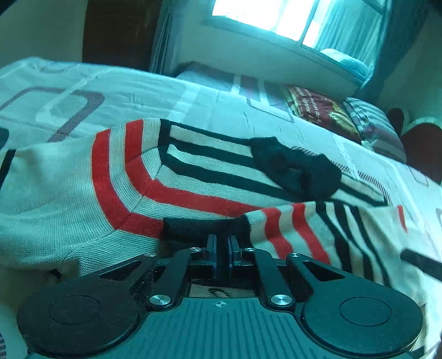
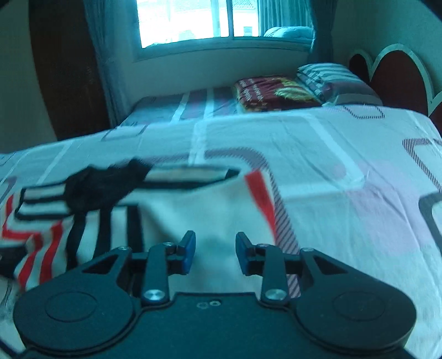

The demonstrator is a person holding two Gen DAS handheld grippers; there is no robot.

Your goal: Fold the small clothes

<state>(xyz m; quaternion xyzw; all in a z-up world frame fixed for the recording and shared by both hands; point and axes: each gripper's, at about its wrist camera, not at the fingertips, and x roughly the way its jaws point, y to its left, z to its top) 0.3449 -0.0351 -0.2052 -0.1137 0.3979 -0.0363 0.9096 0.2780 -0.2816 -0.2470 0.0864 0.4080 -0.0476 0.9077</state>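
Note:
A small white knit sweater with red and black stripes lies on the bed. Its black collar sits near the middle of the left wrist view. My left gripper is shut on a black cuff of the sweater, low over the fabric. In the right wrist view the same sweater lies ahead and to the left. My right gripper is open and empty, hovering just above the sweater's white right part.
The bed sheet is pale with grey and purple line patterns. A dark red folded blanket and a striped pillow lie at the far end by the red headboard. A window is behind.

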